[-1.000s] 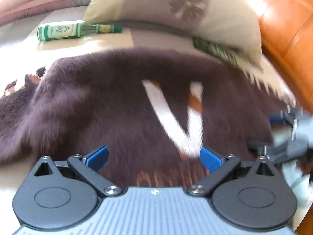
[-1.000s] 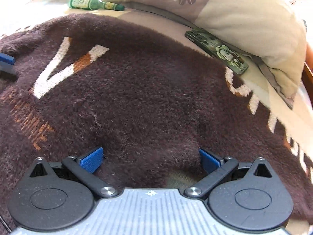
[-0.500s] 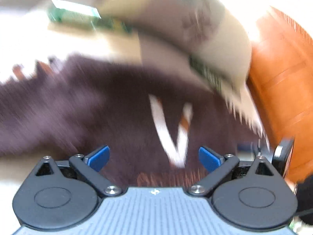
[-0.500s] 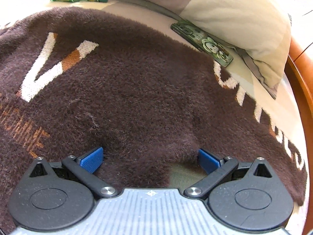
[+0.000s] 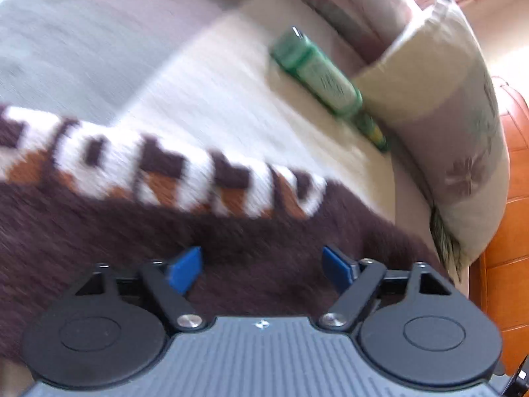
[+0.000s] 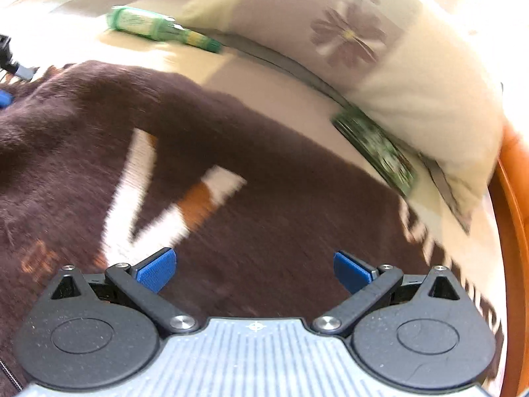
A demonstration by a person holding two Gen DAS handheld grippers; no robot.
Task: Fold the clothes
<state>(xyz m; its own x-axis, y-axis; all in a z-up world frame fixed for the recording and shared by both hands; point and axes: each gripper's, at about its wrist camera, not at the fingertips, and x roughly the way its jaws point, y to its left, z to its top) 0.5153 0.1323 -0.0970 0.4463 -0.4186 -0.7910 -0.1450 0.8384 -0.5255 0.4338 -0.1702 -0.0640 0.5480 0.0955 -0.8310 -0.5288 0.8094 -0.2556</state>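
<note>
The fuzzy dark-brown knitted sweater (image 6: 251,172) lies spread on the cream bed (image 5: 238,106), near a green glass bottle (image 5: 320,72) and a floral pillow (image 6: 380,43). The left gripper (image 5: 263,263) is closing over the fabric without pinching it yet; the right gripper (image 6: 254,269) stands wide, holding nothing. A good fold needs both to pinch an edge evenly. A large white "V" is readable; the other lettering is blurred.

The left gripper (image 5: 263,266) points steeply downward, its blue pads (image 5: 185,269) standing apart with the jaws closing and nothing pinched between them; the right gripper (image 6: 254,271) tilts down likewise, its blue pads (image 6: 157,269) spread wide and gripping nothing; both views are motion-blurred.
</note>
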